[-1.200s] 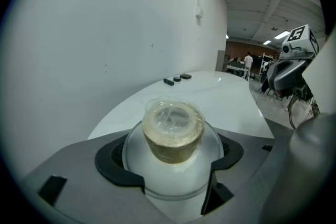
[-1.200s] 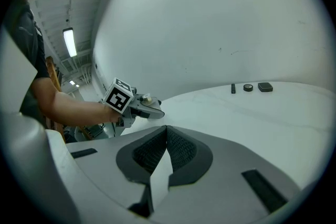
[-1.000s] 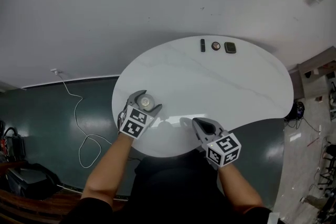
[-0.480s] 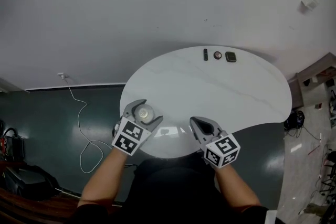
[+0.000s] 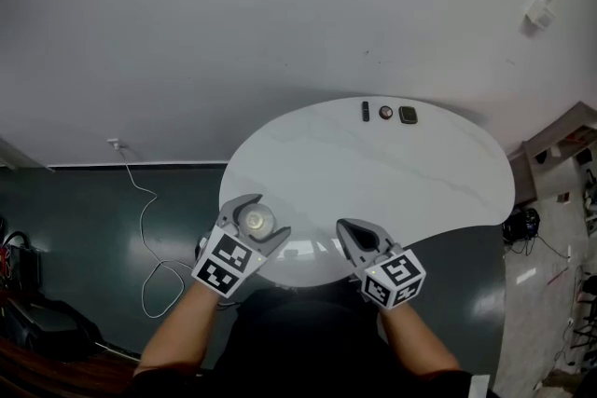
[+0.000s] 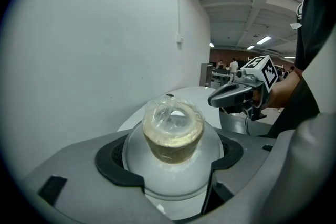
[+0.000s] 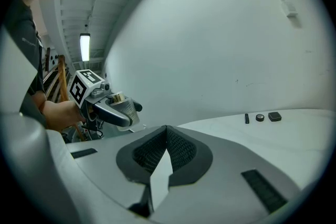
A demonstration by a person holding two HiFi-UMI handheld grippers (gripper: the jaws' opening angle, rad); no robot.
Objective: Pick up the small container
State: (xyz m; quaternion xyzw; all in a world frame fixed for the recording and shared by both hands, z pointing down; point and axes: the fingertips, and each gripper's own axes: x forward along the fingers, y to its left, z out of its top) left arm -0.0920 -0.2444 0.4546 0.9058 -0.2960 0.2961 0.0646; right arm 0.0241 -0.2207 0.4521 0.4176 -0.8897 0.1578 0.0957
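At the near-left edge of the oval white marble table [image 5: 392,172], I had the left gripper [image 5: 262,218] clamped on the small translucent container with the tan top [image 6: 172,134]. Its pale body filled the gap from one dark pad to the other. The container stood upright, its long axis vertical and crosswise to the jaws, so the grip ran across its round sides. From the right gripper view it looked raised a little above the table's rim, though I couldn't say for certain that its base was clear of the surface. I judged the pickup as good as done, with only a straight lift left. The one risk I saw was the smooth side slipping if the squeeze eased.

Further right, near the front edge, the right gripper [image 5: 360,240] was clenched with nothing in it, pads meeting in a narrow V. It sat well apart from the container, so the left was plainly the working hand.

Along the far edge lay a small black bar [image 5: 365,111], a round dark disc [image 5: 385,113] and a dark rounded square [image 5: 408,115], all well away from both grippers.
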